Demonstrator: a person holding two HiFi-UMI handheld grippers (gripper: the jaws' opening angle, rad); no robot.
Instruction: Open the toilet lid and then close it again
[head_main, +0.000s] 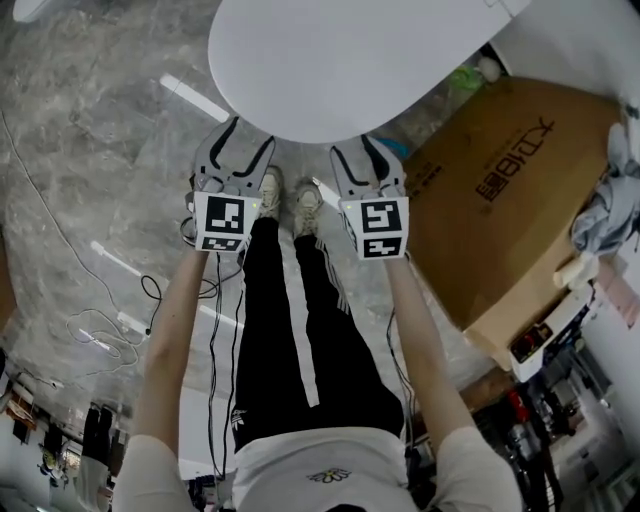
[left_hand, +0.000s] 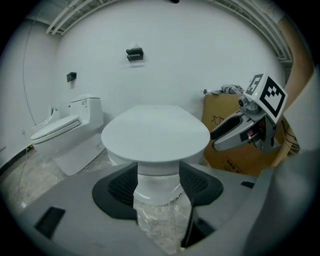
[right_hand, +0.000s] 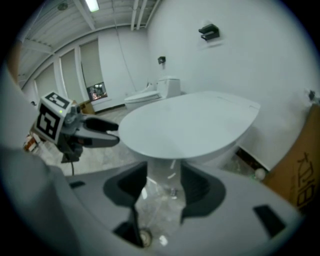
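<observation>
The white toilet lid (head_main: 340, 60) lies shut, flat on the bowl, at the top of the head view. My left gripper (head_main: 250, 135) and my right gripper (head_main: 352, 148) point at its front rim side by side, just short of it. In the left gripper view the lid (left_hand: 155, 132) lies ahead, a little above the open left gripper (left_hand: 159, 187), and the right gripper (left_hand: 216, 141) shows beside the rim. The right gripper view has the lid (right_hand: 190, 125) above the open right gripper (right_hand: 162, 187). Neither holds anything.
A large cardboard box (head_main: 510, 190) stands close on the toilet's right. The person's shoes (head_main: 290, 200) are right in front of the bowl on the grey marble floor. Cables (head_main: 100, 330) trail at the left. A second toilet (left_hand: 65, 125) stands further left by the wall.
</observation>
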